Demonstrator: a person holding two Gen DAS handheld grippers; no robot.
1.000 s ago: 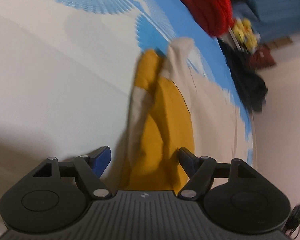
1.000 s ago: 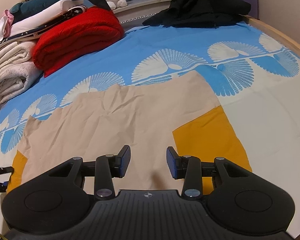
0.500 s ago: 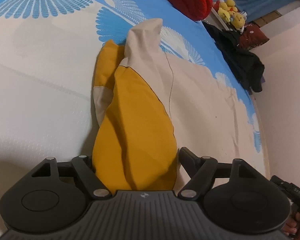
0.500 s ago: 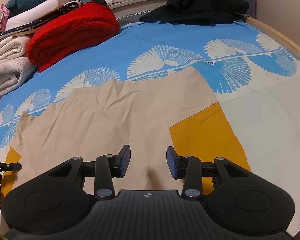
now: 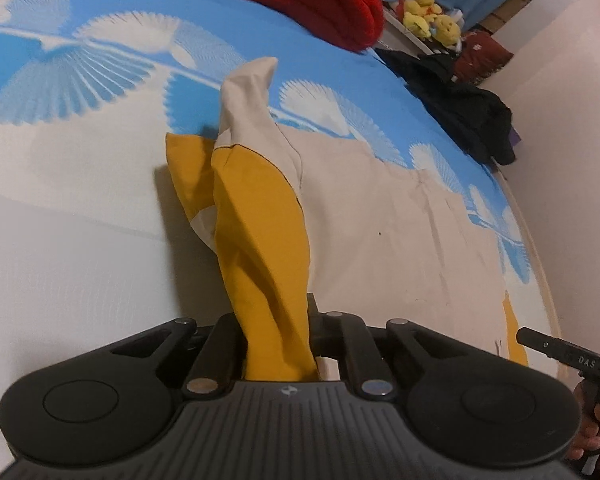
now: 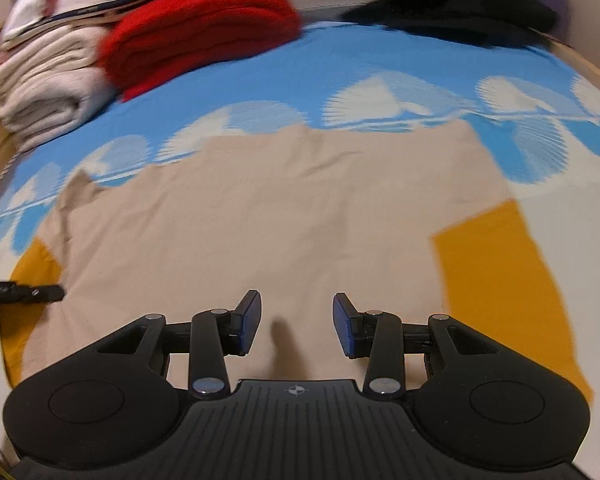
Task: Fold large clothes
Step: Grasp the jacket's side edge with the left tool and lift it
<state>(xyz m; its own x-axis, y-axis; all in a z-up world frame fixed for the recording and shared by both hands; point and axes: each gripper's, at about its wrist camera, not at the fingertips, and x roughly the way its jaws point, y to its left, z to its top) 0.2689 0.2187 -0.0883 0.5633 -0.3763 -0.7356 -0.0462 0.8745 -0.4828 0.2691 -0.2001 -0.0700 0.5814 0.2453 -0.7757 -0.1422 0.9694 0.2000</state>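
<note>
blue fan-print bedsheet (image 6: 380, 60), beige-and-mustard garment (image 6: 280, 216) spread crosswise, left gripper (image 5: 278, 344) jaws just clamped on its mustard sleeve, right gripper (image 6: 296, 324) jaws half-open, empty

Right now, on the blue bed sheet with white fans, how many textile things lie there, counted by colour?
Beige and mustard-yellow garment, spread flat, one sleeve in the left gripper: 1
Red folded blanket: 1
Cream folded blanket: 1
Black clothing heap: 1
Total: 4
</note>
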